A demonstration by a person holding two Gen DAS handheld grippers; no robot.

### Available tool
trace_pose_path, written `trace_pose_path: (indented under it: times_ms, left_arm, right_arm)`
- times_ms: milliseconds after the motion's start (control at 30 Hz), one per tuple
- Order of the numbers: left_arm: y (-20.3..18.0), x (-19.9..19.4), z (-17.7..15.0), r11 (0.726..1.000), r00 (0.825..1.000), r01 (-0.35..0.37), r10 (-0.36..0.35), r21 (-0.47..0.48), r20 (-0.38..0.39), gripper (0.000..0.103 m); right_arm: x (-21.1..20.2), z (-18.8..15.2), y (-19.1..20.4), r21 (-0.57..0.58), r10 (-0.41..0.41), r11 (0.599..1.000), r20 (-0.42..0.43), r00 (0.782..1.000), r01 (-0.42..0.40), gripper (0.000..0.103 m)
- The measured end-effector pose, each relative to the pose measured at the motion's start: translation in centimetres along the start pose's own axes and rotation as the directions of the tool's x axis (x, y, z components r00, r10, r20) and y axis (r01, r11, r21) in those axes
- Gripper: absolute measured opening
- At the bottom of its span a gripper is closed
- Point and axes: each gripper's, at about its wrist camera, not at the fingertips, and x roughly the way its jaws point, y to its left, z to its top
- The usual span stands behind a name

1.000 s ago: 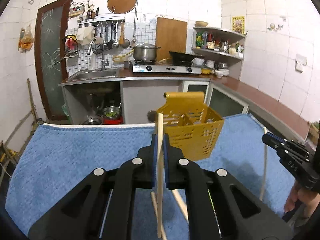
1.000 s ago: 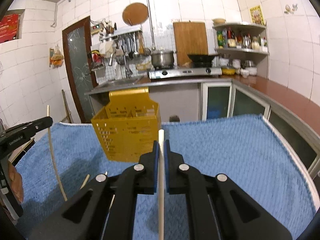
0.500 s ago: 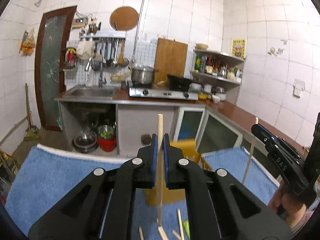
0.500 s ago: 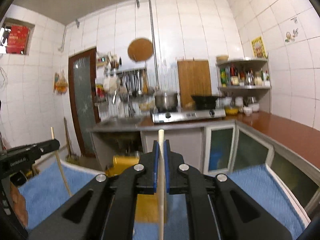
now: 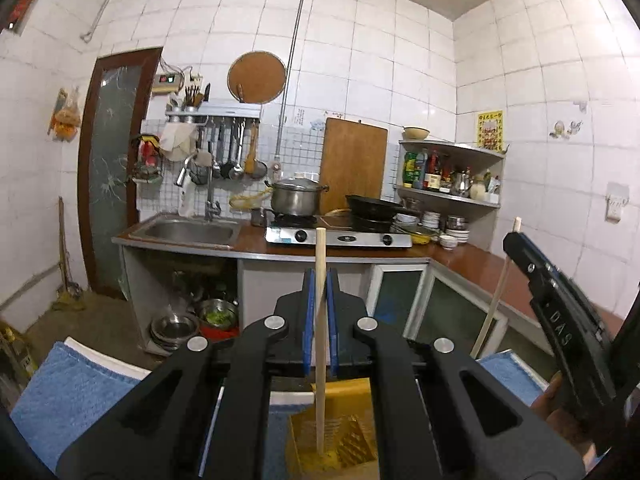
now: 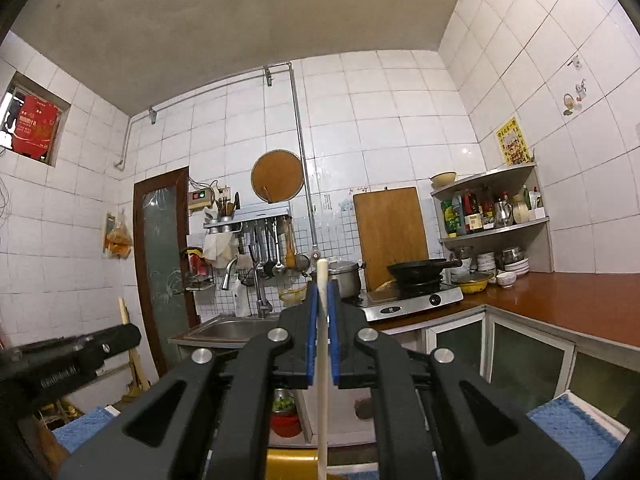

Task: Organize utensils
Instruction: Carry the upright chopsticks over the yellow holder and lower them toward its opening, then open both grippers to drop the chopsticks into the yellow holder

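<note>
My left gripper (image 5: 320, 280) is shut on a pale wooden chopstick (image 5: 320, 344) that stands upright between its blue pads. The stick's lower end hangs over the yellow perforated utensil basket (image 5: 344, 444), seen below the jaws. At the right of the left wrist view, the right gripper (image 5: 516, 240) holds a second chopstick (image 5: 496, 300). In the right wrist view, my right gripper (image 6: 322, 292) is shut on that light chopstick (image 6: 323, 380), upright, with the basket's yellow top (image 6: 296, 466) just below. The left gripper (image 6: 128, 334) shows at the left with its chopstick tip (image 6: 122, 308).
A blue towel (image 5: 76, 392) covers the table under both grippers. Beyond stand a kitchen counter with a sink (image 5: 186, 232), a gas stove with a pot (image 5: 296, 198) and a wok, a wooden cutting board (image 5: 352, 164) and a corner shelf of bottles (image 5: 444, 172).
Both grippers have risen and tilted upward, each keeping its chopstick. The yellow basket has dropped from mid-frame to the bottom edge in both views, and the towel has mostly left the view.
</note>
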Motion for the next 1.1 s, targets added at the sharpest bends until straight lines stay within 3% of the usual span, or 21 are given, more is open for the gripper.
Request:
trace_pose_path:
  times_ms: [333, 667, 700, 767, 833, 933, 1000, 1100]
  left_arm:
    - [1.0, 2.8, -7.3, 1.000, 0.991, 0.009, -0.007, 0.011, -0.132, 0.004]
    - [3.0, 3.4, -9.8, 0.999, 0.971, -0.018, 0.009, -0.036, -0.240, 0.007]
    - [3.1, 3.1, -9.7, 0.999, 0.969, -0.016, 0.006, -0.041, -0.247, 0.010]
    - [3.6, 2.3, -9.0, 0.998, 0.967, -0.019, 0.005, -0.054, -0.255, 0.027]
    - [4.3, 0.6, -8.1, 0.997, 0.969, -0.012, -0.007, -0.076, -0.248, 0.062]
    - [5.1, -1.7, -7.4, 0.997, 0.969, -0.028, 0.010, -0.070, -0.246, 0.076]
    - [5.7, -2.9, -7.5, 0.997, 0.960, -0.036, 0.018, -0.061, -0.281, 0.080]
    - [6.6, -4.5, -8.8, 0.997, 0.936, -0.053, 0.034, -0.046, -0.351, 0.085]
  right_arm:
    - [0.7, -8.3, -1.5, -0.044, 0.001, 0.999, -0.170, 0.985, -0.009, 0.005]
    - [0.1, -10.7, -1.0, -0.086, 0.018, 0.995, -0.309, 0.951, -0.047, 0.006]
    - [-0.1, -10.6, -1.0, -0.082, 0.020, 0.995, -0.316, 0.948, -0.048, 0.007]
    - [-0.8, -9.9, -1.2, -0.055, 0.027, 0.997, -0.335, 0.942, -0.048, 0.007]
    - [-1.8, -9.1, -1.2, -0.046, 0.026, 0.998, -0.346, 0.938, -0.044, 0.007]
    - [-4.1, -8.1, -1.3, -0.057, -0.003, 0.998, -0.391, 0.920, -0.021, 0.015]
    - [-5.6, -8.0, -1.3, -0.051, -0.013, 0.999, -0.430, 0.903, -0.010, 0.057]
    - [-8.1, -8.8, -1.0, -0.080, -0.045, 0.997, -0.490, 0.871, 0.007, 0.057]
